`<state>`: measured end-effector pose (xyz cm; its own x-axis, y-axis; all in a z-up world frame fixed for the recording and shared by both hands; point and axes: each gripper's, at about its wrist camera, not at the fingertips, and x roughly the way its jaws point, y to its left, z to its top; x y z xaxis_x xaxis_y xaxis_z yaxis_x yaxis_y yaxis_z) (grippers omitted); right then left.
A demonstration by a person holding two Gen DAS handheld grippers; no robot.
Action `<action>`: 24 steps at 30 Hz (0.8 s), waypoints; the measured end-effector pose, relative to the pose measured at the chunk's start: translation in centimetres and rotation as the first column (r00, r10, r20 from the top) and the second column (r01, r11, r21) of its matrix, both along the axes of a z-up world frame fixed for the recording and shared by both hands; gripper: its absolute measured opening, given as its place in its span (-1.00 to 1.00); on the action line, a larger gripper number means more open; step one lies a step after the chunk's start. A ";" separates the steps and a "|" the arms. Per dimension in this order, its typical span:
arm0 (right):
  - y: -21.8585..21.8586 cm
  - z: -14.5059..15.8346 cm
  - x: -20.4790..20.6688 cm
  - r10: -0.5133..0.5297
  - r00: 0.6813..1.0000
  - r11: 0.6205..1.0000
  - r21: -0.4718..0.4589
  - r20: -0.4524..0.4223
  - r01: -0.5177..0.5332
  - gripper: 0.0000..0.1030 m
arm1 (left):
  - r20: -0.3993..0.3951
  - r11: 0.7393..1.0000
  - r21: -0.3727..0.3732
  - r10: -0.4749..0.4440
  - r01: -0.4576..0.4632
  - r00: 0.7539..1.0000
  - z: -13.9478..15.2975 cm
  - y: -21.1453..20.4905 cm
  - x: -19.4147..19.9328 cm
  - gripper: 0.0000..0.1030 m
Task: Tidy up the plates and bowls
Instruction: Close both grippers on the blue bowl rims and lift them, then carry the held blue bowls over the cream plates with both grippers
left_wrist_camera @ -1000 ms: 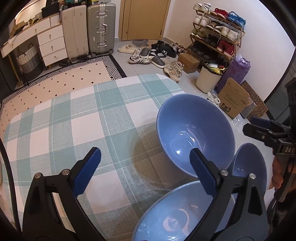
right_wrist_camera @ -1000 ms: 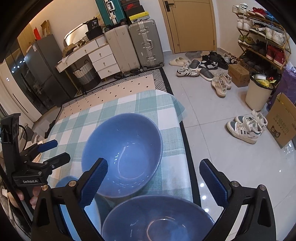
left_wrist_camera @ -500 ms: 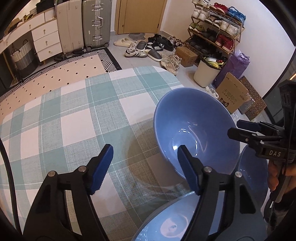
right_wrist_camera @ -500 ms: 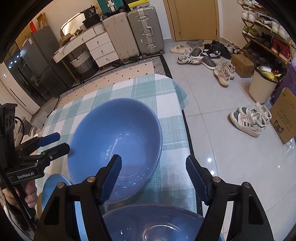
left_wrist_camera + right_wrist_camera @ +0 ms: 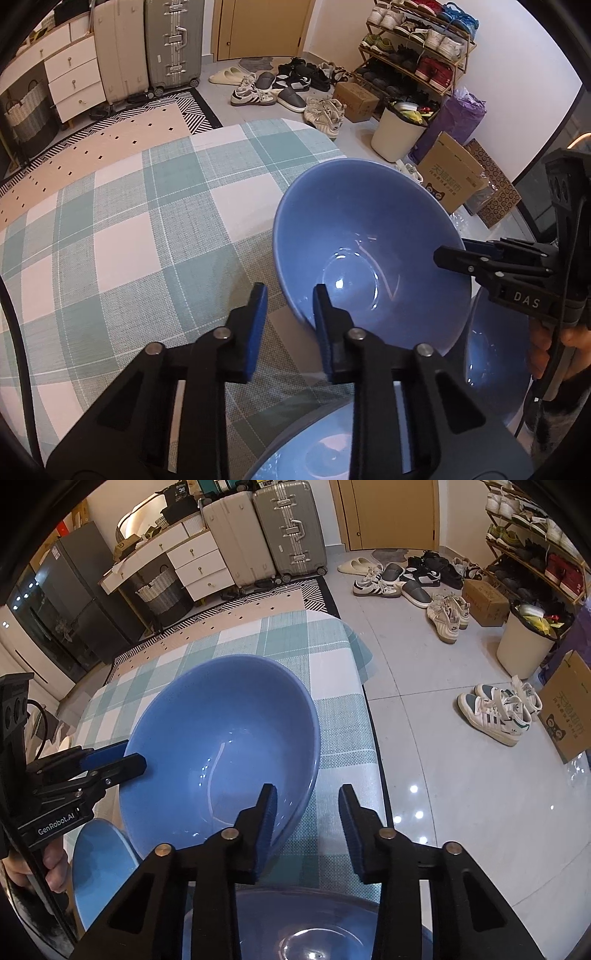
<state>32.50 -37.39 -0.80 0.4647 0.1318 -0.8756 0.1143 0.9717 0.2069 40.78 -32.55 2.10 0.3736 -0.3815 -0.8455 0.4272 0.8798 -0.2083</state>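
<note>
A large blue bowl (image 5: 369, 251) sits on the checked tablecloth (image 5: 147, 229); it also shows in the right wrist view (image 5: 221, 749). My left gripper (image 5: 290, 299) straddles its near rim, jaws narrowed with a gap, one finger inside the bowl. My right gripper (image 5: 308, 797) straddles the opposite rim the same way, partly open. A blue plate (image 5: 495, 354) lies beside the bowl, seen also in the right wrist view (image 5: 99, 871). A second blue bowl (image 5: 314, 923) lies under the right gripper and shows in the left wrist view (image 5: 314, 450).
The table edge (image 5: 369, 720) drops to a tiled floor just right of the bowl. Shoes (image 5: 495, 712), a white bin (image 5: 524, 642), a cardboard box (image 5: 569, 705), suitcases (image 5: 288, 528) and a drawer unit (image 5: 192, 565) stand around the room.
Both grippers have moved in on the large bowl from opposite sides and narrowed their jaws over its rim. The bowl looks larger and closer in both views.
</note>
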 end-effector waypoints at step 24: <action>1.4 1.8 -0.8 0.019 0.999 0.997 -0.073 0.050 -0.015 -0.63 | 0.063 1.000 -0.018 -0.008 0.009 0.998 2.2 0.1 -1.1 -0.73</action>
<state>31.75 -36.02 0.98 0.5065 0.0766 -0.8588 0.0891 0.9861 0.1404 39.66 -32.43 4.35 0.4223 -0.4000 -0.8134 0.4471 0.8725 -0.1969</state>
